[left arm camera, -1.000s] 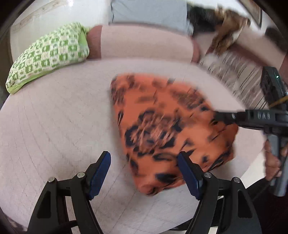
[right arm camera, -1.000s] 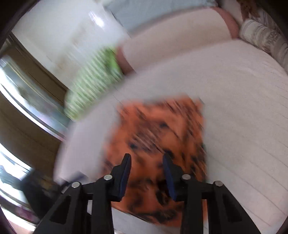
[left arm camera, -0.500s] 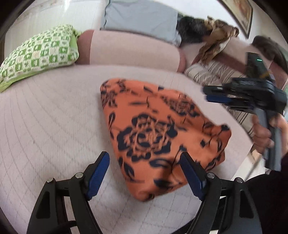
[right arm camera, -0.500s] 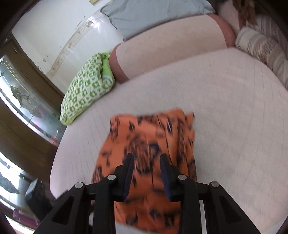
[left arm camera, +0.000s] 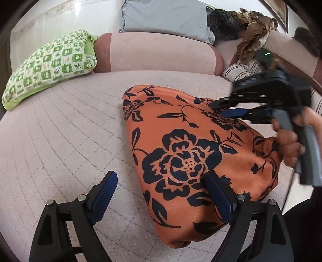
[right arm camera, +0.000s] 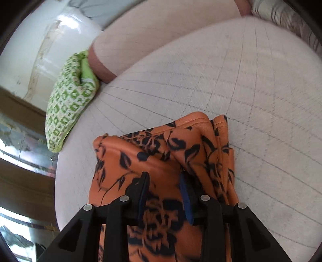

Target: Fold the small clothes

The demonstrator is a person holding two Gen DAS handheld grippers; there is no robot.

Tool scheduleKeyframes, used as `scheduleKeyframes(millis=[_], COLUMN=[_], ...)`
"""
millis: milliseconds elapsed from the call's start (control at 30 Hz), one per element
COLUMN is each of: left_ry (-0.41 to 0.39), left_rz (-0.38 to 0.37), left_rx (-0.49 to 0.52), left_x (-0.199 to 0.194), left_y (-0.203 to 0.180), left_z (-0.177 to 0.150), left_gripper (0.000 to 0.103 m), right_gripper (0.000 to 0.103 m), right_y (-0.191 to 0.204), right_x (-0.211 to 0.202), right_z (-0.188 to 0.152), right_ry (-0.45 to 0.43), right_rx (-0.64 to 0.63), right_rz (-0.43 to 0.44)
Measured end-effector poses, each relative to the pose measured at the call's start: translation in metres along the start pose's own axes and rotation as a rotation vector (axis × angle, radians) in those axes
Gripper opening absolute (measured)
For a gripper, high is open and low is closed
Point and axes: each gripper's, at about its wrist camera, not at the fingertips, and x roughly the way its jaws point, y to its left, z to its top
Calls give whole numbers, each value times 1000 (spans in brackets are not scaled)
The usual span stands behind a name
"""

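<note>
A pale quilted bed [left arm camera: 60,141] carried the folded orange floral garment [left arm camera: 191,153] near its edge. The left gripper [left arm camera: 161,193], jaws just widening, straddled its near corner unpinched; the right gripper [right arm camera: 164,189] hovered half-spread above the cloth.

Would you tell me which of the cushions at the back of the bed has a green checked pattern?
The green checked cushion at far left; the long bolster beside it is plain pink and the pillow above is plain grey-blue.

An orange garment [left arm camera: 191,153] with black roses lies folded on the pale quilted bed [left arm camera: 60,141].
</note>
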Motion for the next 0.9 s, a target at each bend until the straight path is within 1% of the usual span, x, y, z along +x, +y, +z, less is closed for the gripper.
scheduleKeyframes(millis=[167, 267, 367, 433, 467, 500, 567, 633, 667, 733, 867, 900], left_ry=[-9, -20, -28, -29, -26, -24, -29, -32, -32, -32, -40, -45], left_rz=[20, 37, 50, 53, 53, 53, 57, 60, 59, 56, 66, 74], left_rx=[-9, 0, 10, 12, 13, 13, 11, 11, 9, 3, 5, 9], left_x=[-1, -2, -4, -4, -3, -2, -2, -3, -4, -7, -15, -18], left_y=[-1, -5, -7, -8, -8, -8, -8, -7, -6, -5, -5, -5], left_z=[-1, -3, -4, -4, -5, -5, -6, -6, -6, -7, -8, -9], left_gripper=[89, 89, 89, 90, 91, 91, 92, 92, 92, 92, 92, 92], right_gripper=[36, 36, 36, 41, 50, 51, 51, 58, 60, 60, 60, 60], right_y=[0, 1, -3, -11, -15, -19, -15, -5, -3, -2, -8, -9], right_x=[-51, -74, -90, -93, -89, -81, -74, -73, -73, -76, -86, -89], right_z=[-31, -47, -68, -84, -92, -98, -104, -105, -107, -105, -99, -99], right_ry=[-60, -84, -87, -65, -37, -13, -28, -28, -28, -37, -73, -84], right_rx=[-30, -62, -70, -60, -54, -56, -113, -173, -182, -173, -98, -91], right_rz=[93, 79, 88, 88, 68, 48, -4, -30, -25, -13, 62, 67])
